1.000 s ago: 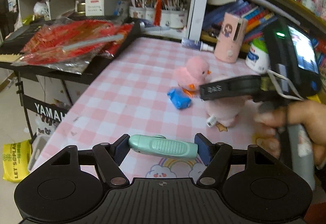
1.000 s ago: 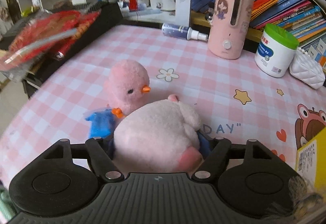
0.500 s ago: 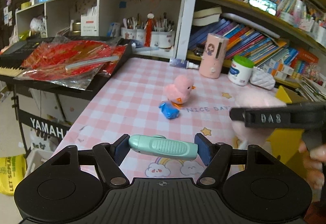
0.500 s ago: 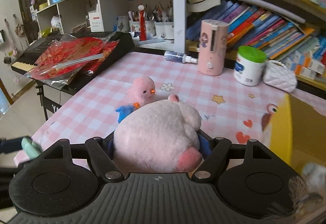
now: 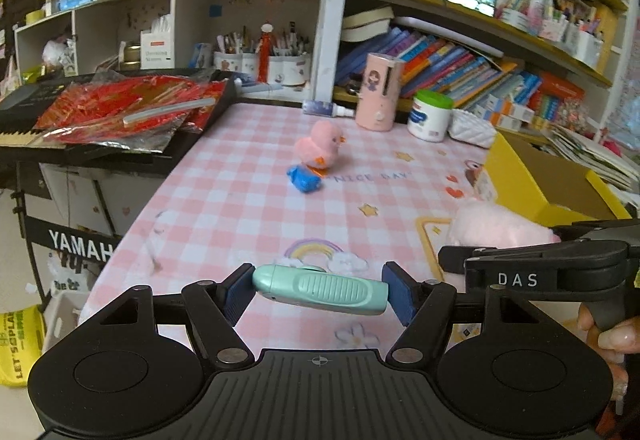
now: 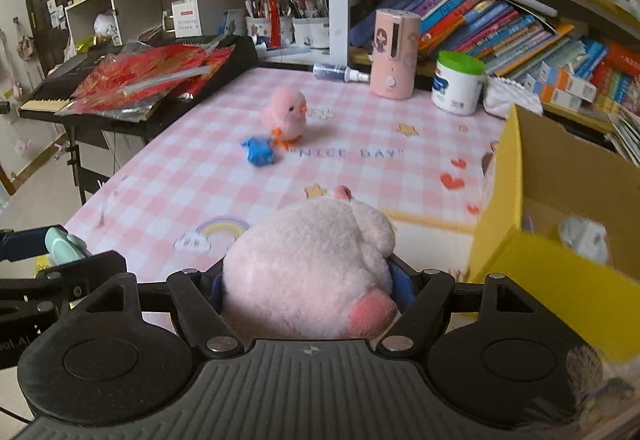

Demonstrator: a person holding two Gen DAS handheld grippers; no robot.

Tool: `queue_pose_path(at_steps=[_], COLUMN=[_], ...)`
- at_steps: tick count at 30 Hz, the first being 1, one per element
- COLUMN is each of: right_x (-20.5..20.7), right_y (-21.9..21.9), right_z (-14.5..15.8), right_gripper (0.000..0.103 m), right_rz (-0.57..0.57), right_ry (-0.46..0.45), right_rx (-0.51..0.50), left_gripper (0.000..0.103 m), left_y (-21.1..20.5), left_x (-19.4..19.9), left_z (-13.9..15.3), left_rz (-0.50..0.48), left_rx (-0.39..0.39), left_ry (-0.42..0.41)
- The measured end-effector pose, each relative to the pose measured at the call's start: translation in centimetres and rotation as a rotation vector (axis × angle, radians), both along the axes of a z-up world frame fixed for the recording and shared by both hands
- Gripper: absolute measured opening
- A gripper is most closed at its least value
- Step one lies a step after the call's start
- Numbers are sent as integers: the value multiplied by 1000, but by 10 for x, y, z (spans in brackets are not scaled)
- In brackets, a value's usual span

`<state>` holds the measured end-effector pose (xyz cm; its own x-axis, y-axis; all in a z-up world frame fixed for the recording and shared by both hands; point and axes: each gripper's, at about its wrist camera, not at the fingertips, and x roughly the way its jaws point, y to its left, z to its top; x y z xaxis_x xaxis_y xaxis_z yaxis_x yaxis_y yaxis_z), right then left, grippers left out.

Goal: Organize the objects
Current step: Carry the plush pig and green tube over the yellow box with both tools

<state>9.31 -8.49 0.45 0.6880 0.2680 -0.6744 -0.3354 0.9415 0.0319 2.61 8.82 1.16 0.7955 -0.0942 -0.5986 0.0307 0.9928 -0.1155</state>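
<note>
My left gripper (image 5: 318, 294) is shut on a mint green ribbed device (image 5: 320, 290), held crosswise above the near edge of the pink checked table (image 5: 240, 200). My right gripper (image 6: 308, 280) is shut on a pink plush toy (image 6: 308, 264), held above the table beside a yellow cardboard box (image 6: 560, 240); the plush also shows in the left wrist view (image 5: 496, 226). A pink chick toy (image 6: 286, 114) and a blue toy (image 6: 258, 154) stand mid-table.
A pink dispenser (image 6: 394, 54), a green-lidded white jar (image 6: 458, 82), a spray bottle (image 6: 340, 72) and a white pouch (image 6: 508, 98) line the table's far edge. A keyboard with red foil packets (image 6: 152, 76) stands left. Bookshelves fill the back.
Both grippers have pulled back and up from the table's middle. The right gripper lifted the pink plush away from the chick and carried it right, toward the yellow box.
</note>
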Motion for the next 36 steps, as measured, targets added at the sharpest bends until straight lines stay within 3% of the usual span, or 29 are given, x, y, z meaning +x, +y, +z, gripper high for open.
queue_pose_path(at_steps=[8,19,28,36], right_x=[-51,-108,-139,-153], right_y=[-23,-78,-123,-153], right_z=[-9,-19,-19,-18], right_gripper=[73,73,73,73], right_rz=[-76,-290,-457,-547], right_ry=[22,53,57,60], right_rx=[1,29,34,41], left_gripper=[69,69,69,69], left_y=[-21,-71,-118,-147], left_x=[-27,-42,-45,-42], left_z=[-8,-13,-12,-11], left_rz=[-105,-321,-491,-571], left_rx=[6,27,38,40], left_ry=[32,43,29,24])
